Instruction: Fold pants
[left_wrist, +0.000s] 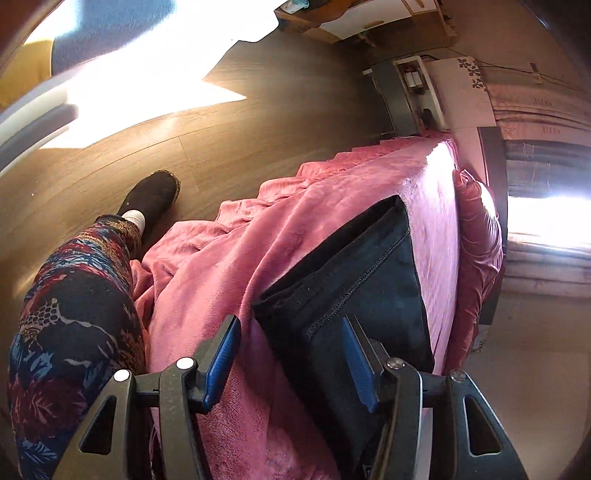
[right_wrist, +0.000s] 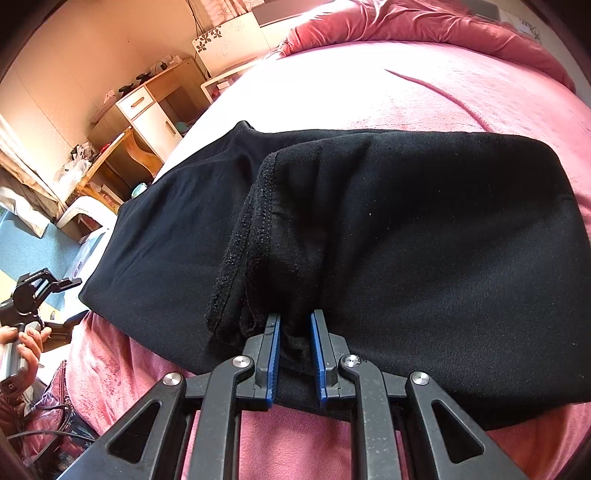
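Observation:
The black pants lie folded in layers on the pink bed cover. My right gripper sits at their near edge with a bunch of the black fabric pinched between its blue-padded jaws. In the left wrist view the pants lie at the bed's edge. My left gripper is open, its jaws wide apart at the corner of the pants, the right pad against the fabric, gripping nothing. The left gripper also shows in the right wrist view, held in a hand off the bed's left side.
The pink cover hangs over the bed's side to the wooden floor. The person's patterned leg and black shoe stand beside the bed. A wooden desk and a pink pillow lie beyond.

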